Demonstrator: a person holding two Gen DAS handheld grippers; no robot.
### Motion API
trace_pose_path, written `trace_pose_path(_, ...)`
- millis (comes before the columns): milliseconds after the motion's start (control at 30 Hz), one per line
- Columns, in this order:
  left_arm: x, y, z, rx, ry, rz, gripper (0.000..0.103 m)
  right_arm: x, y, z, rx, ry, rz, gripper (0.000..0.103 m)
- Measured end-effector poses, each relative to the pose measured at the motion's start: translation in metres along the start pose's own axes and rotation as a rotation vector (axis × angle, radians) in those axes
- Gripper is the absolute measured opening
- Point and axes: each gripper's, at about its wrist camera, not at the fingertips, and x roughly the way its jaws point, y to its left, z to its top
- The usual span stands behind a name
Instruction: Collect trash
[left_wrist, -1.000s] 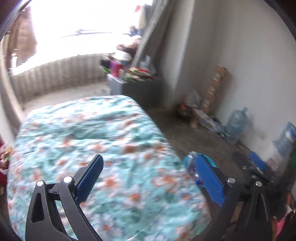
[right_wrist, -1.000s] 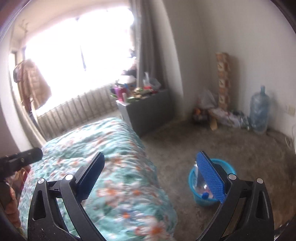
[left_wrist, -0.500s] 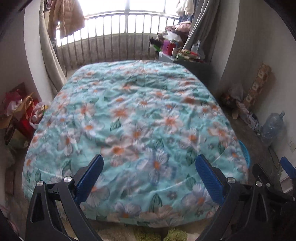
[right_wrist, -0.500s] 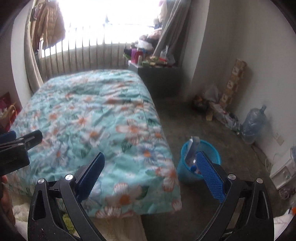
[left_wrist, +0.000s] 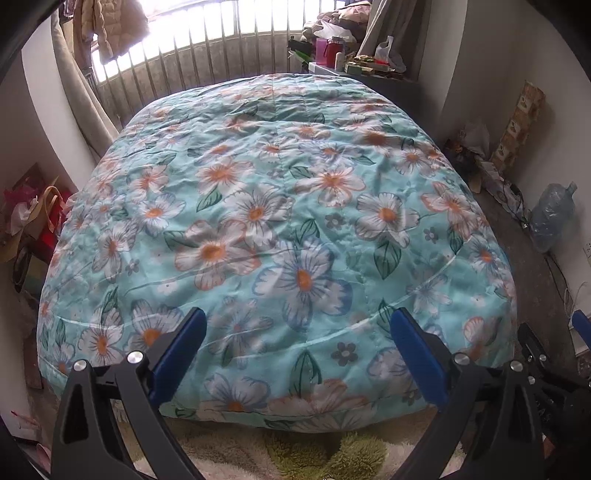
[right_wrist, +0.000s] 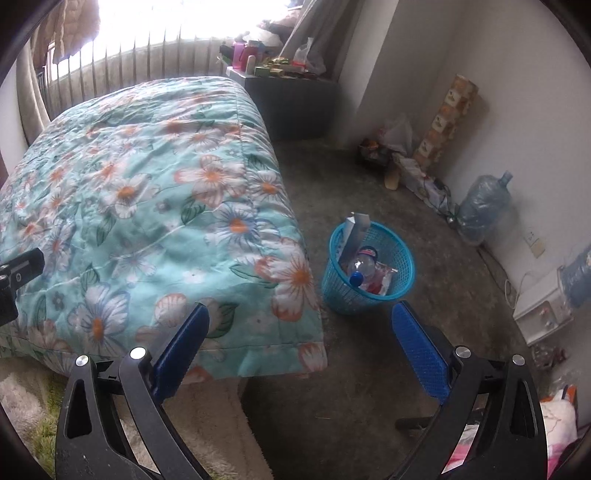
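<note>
A blue mesh waste basket (right_wrist: 400, 275) stands on the floor beside the bed's right corner. Inside it lie a clear plastic bottle (right_wrist: 360, 267) with a blue cap, a white carton (right_wrist: 354, 230) and a plastic wrapper (right_wrist: 384, 278). My right gripper (right_wrist: 297, 334) hovers open above the bed corner, short of the basket, with nothing between its blue pads. My left gripper (left_wrist: 297, 338) is open and empty over the foot of the bed (left_wrist: 280, 206), which wears a turquoise floral quilt. The basket is hidden in the left wrist view.
A large water jug (right_wrist: 482, 208) and clutter (right_wrist: 399, 158) line the right wall. A grey cabinet (right_wrist: 291, 99) with bottles stands by the window. Bags (left_wrist: 33, 221) sit left of the bed. A shaggy rug (left_wrist: 303, 454) lies at its foot. A white appliance (right_wrist: 543, 308) rests low right.
Both grippers pulled back and tilted down, so the whole bed and the basket's contents came into view. Both stayed open and empty.
</note>
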Motion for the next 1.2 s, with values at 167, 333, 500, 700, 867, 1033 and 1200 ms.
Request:
trace_pose_path(167, 0.0030, -0.0043, -0.0013, 0.010, 0.014, -0.005, 0.098, 0.0019, -0.0050, 0.0000, 0.012, 0.004, -0.012, 0.095)
trace_pose_path(333, 0.0016, -0.0072, -0.0019, 0.022, 0.012, -0.006, 0.098, 0.0025, -0.0069, 0.0002, 0.016, 0.004, -0.011, 0.095)
trace_pose_path(500, 0.0012, -0.0080, -0.0022, 0.022, 0.014, -0.007, 0.098, 0.0023, -0.0069, 0.0004, 0.013, 0.004, -0.009, 0.095)
trace_pose_path(700, 0.0009, -0.0086, -0.0026, 0.024, 0.015, -0.007, 0.098, 0.0020, -0.0051, 0.0017, 0.008, -0.003, -0.010, 0.095)
trace_pose_path(867, 0.0000, -0.0093, -0.0033, 0.025, 0.013, -0.005, 0.098, 0.0017, -0.0039, 0.0029, 0.007, -0.007, -0.011, 0.095)
trace_pose_path(1033, -0.0003, -0.0081, -0.0033, 0.024, 0.012, -0.006, 0.098, 0.0014, -0.0025, 0.0039, 0.006, -0.008, -0.011, 0.095)
trace_pose_path(1200, -0.0005, -0.0080, -0.0030, 0.025, 0.012, -0.005, 0.098, 0.0015, -0.0030, 0.0037, 0.007, -0.007, -0.011, 0.095)
